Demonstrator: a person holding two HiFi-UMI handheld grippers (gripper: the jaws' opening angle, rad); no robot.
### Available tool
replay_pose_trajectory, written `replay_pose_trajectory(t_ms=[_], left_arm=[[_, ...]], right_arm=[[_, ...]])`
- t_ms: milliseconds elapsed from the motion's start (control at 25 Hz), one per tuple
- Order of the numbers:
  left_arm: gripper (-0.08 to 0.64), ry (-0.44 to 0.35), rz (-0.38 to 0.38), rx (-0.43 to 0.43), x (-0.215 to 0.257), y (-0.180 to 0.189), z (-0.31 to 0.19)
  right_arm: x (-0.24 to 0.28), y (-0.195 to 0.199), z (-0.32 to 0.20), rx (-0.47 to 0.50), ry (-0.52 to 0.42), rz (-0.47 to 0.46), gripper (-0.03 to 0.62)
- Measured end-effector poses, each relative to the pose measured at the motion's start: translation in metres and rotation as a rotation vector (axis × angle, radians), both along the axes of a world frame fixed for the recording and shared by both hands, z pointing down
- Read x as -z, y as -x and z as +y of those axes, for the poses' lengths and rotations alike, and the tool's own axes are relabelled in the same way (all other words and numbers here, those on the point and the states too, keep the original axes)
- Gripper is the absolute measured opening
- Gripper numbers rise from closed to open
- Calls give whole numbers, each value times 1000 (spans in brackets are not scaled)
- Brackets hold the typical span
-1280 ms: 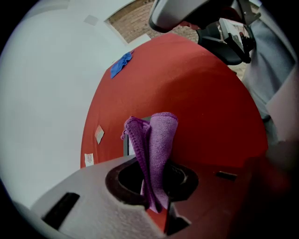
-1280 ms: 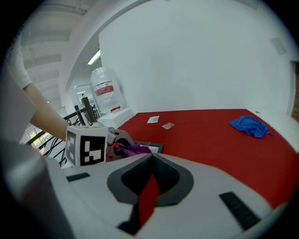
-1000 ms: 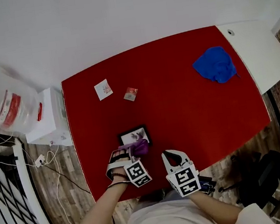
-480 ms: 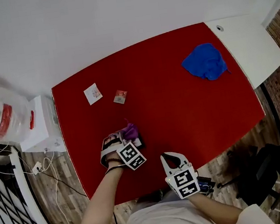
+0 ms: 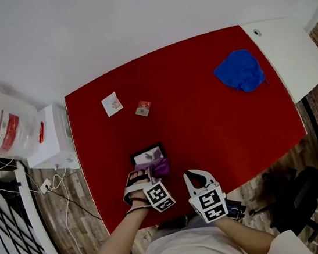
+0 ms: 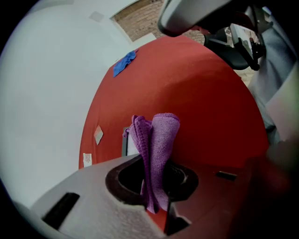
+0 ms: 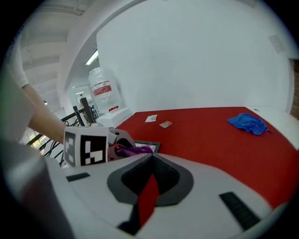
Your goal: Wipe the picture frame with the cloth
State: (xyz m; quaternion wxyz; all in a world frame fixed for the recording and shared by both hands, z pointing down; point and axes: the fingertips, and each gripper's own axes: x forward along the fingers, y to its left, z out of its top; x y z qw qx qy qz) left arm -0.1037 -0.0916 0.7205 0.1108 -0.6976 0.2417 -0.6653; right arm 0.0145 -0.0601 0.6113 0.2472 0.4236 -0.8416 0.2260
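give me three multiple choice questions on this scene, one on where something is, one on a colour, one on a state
1. Where on the table does the blue cloth lie?
A. near the far right corner
B. at the near edge, beside the person
C. near the far left corner

2. What colour is the cloth in the left gripper?
A. green
B. purple
C. white

3. What state is the left gripper in?
A. open and empty
B. shut on the cloth
C. shut on a card

Answers:
1. A: the head view shows it far from the person, toward the table's right corner.
2. B: the left gripper view shows purple folds sticking out between the jaws.
3. B: the jaws pinch the cloth, which stands up from between them.
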Motion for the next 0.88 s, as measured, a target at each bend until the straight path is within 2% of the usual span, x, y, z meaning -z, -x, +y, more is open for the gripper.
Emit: replay_pose_trajectory(t_ms=[240, 400, 480, 680, 880], left_arm=[[61, 1, 13, 10, 2, 1, 8], [61, -13, 98, 72, 16, 0, -15], [61, -24, 108, 105, 21, 3, -38], [61, -36, 14, 84, 10, 7, -79], [60, -17, -21, 44, 0, 0, -76]], right_arm=[[-3, 4, 1, 16, 12, 4, 5], [-3, 4, 2, 18, 10, 1, 5], [-4, 2, 3, 15, 13, 4, 5], [-3, -2, 11, 3, 16, 4, 5], [-7, -19, 16, -30, 35, 17, 4]])
